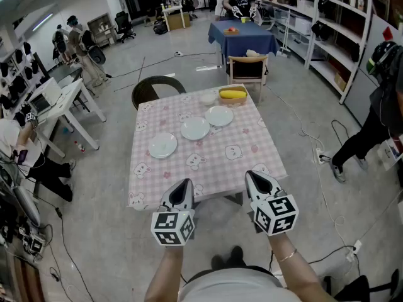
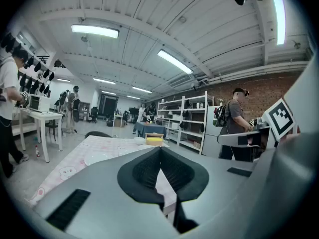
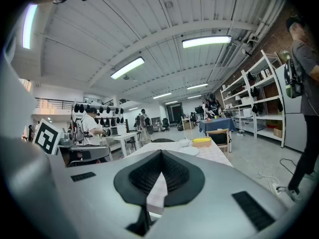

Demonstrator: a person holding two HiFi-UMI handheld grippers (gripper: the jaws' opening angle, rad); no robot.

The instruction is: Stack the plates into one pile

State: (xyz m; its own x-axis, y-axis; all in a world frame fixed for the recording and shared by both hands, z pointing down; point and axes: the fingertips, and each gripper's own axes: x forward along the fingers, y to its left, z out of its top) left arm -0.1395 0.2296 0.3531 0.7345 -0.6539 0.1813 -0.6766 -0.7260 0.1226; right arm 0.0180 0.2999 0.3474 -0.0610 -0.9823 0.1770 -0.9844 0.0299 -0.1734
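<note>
Closest in, two grey hand-held grippers with marker cubes hang at the near edge of the pink checked table (image 1: 220,159). Both the left gripper (image 1: 183,185) and the right gripper (image 1: 255,177) have their jaws pressed together with nothing between them. Three white round plates lie unstacked in a slanting row on the far half: left plate (image 1: 162,145), middle plate (image 1: 195,128) and right plate (image 1: 220,116). Beyond them, a yellow-filled basket (image 1: 233,94) stands at the far edge.
</note>
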